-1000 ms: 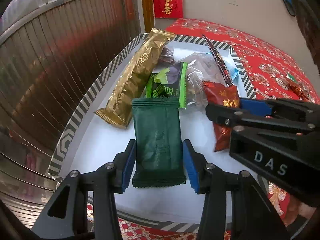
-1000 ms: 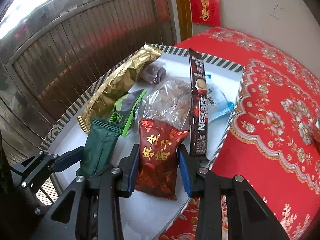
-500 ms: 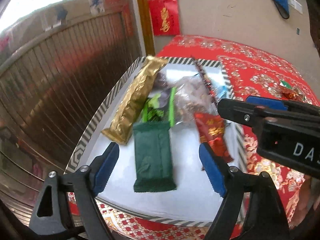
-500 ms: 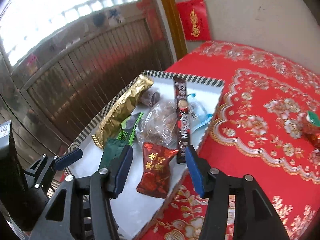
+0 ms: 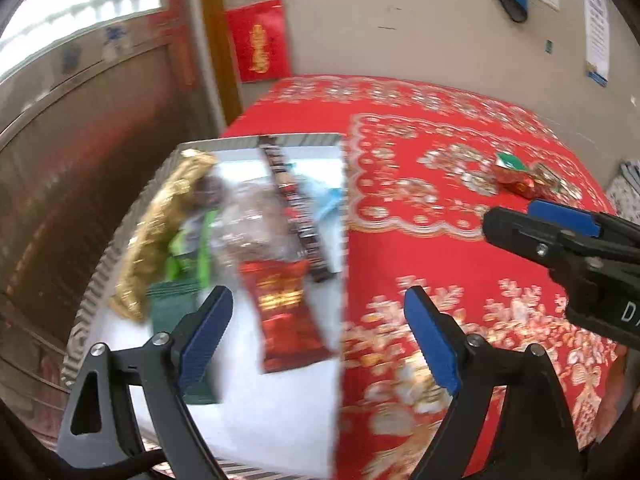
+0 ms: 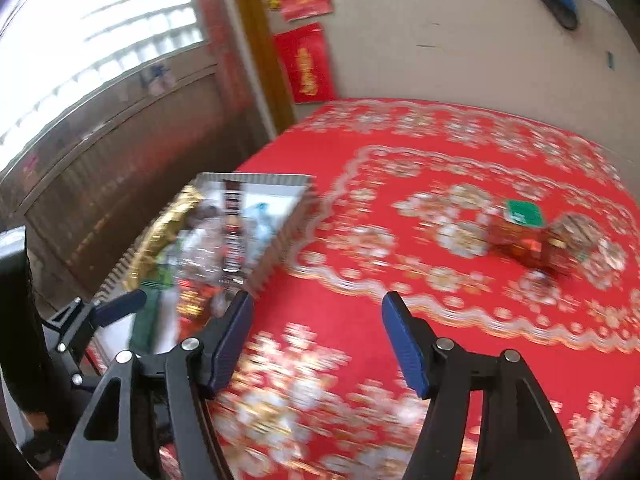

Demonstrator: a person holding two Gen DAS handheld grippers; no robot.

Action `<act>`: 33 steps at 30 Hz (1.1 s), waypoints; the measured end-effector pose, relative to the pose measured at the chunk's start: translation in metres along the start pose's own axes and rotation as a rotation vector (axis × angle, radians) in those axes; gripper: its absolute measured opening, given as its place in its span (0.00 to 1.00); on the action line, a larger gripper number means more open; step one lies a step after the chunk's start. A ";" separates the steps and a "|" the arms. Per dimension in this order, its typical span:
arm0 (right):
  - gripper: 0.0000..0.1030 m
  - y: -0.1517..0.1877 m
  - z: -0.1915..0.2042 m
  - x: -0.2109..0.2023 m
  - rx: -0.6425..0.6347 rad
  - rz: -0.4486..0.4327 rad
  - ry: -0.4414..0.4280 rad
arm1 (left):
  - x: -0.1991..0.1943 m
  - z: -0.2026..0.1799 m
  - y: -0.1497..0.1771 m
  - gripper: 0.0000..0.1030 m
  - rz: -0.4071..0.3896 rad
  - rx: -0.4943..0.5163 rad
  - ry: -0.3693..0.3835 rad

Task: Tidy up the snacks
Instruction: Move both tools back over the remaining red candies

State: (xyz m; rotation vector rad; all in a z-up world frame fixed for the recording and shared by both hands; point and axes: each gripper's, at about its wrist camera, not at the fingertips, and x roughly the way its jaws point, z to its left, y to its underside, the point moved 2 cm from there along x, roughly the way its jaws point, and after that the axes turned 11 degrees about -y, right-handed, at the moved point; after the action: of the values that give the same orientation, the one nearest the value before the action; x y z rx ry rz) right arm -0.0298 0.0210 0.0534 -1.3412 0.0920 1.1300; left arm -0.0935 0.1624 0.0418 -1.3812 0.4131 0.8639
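Snacks mostly sit in your tray (image 5: 340, 208); loose snacks (image 6: 532, 236) wait on the tablecloth. Both your left gripper (image 5: 316, 332) and right gripper (image 6: 316, 336) are opening, empty.

Bare tablecloth (image 6: 360, 280) — snacks (image 6: 536, 236) beyond

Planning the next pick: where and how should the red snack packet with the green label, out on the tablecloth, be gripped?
Probably across the red snack packet's body, coming down from above with the right gripper, whose empty jaws are opening. It lies low on the tablecloth, hard against another wrapped snack, so pinch away from that side.
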 end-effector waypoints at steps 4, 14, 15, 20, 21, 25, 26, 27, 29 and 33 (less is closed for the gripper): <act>0.65 0.005 -0.048 -0.026 0.058 -0.015 0.075 | 0.003 -0.031 -0.007 0.85 0.015 0.039 0.047; 0.66 0.014 -0.137 -0.068 0.162 -0.020 0.203 | 0.009 -0.101 -0.041 0.85 0.039 0.102 0.127; 0.66 0.016 -0.140 -0.071 0.167 -0.019 0.205 | 0.011 -0.106 -0.045 0.85 0.042 0.105 0.131; 0.66 0.015 -0.171 -0.076 0.200 -0.001 0.215 | 0.019 -0.140 -0.067 0.85 0.061 0.132 0.142; 0.66 0.015 -0.178 -0.078 0.216 0.002 0.215 | 0.021 -0.146 -0.071 0.85 0.064 0.133 0.145; 0.66 0.014 -0.202 -0.087 0.245 0.010 0.241 | 0.037 -0.173 -0.091 0.85 0.104 0.128 0.169; 0.66 0.013 -0.206 -0.088 0.252 0.013 0.239 | 0.041 -0.179 -0.095 0.85 0.114 0.126 0.173; 0.66 0.012 -0.209 -0.088 0.259 0.014 0.231 | 0.046 -0.186 -0.099 0.85 0.130 0.125 0.174; 0.66 0.010 -0.216 -0.088 0.285 0.013 0.197 | 0.059 -0.200 -0.109 0.85 0.159 0.110 0.179; 0.66 0.006 -0.221 -0.090 0.278 0.014 0.212 | 0.082 -0.221 -0.124 0.85 0.215 0.067 0.209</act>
State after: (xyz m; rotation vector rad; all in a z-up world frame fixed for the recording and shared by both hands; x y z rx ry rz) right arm 0.0379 -0.2077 0.0379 -1.2073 0.3993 0.9446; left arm 0.0997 -0.0202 0.0270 -1.3865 0.7565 0.8737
